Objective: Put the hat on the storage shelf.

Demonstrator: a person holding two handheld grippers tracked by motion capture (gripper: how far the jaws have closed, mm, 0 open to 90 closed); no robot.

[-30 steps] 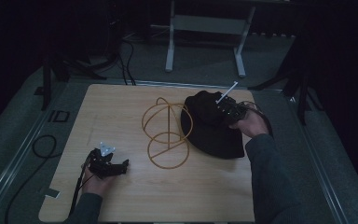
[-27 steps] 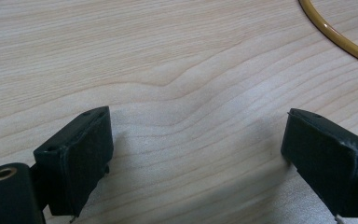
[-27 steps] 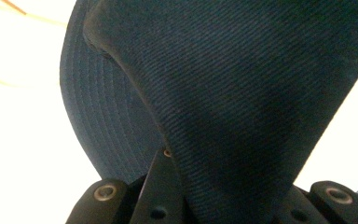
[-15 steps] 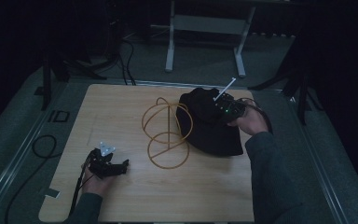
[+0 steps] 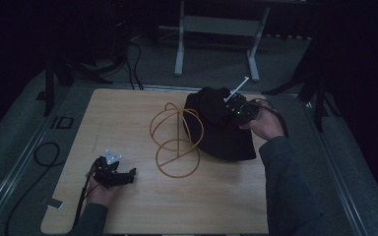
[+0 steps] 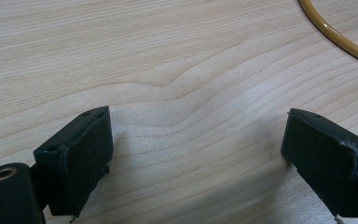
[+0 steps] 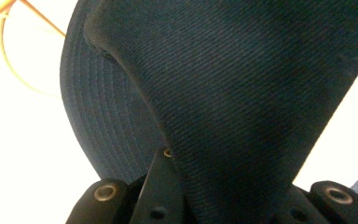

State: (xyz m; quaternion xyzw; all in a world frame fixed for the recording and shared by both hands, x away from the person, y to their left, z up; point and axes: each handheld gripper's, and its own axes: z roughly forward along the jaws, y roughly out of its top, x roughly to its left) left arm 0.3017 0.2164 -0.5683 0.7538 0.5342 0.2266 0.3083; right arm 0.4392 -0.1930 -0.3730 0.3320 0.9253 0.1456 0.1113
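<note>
Right gripper (image 5: 232, 109): at the far right of the table, clamped on the black bucket hat (image 5: 221, 130); in the right gripper view the dark twill (image 7: 242, 93) bunches up between the jaws and the stitched brim (image 7: 102, 121) curves away to the left, so the hold looks to be on a fold of the crown, though the jaw tips themselves are buried in cloth. Black bucket hat: lies on the right half of the table, partly lifted and crumpled at the gripped end, its near edge resting on the wood, its left side touching or overlapping the wire stand (image 5: 176, 137); which of the two I cannot tell from here. Wire stand: tan loops, one ring flat on the table and arcs rising from it, standing at the middle of the table, bare of any hat. Left gripper (image 5: 120, 177): near the front left corner, jaws spread wide and holding nothing, resting low over the wood; its own view shows both black pads (image 6: 77, 158) apart, with plain grain between them and a curve of the tan ring (image 6: 335, 35) at the upper right. Table (image 5: 128, 113): pale wood. Progress, as I judge it: the hat is grasped and begun to be raised; carrying it onto the stand, settling it and letting go all remain.
</note>
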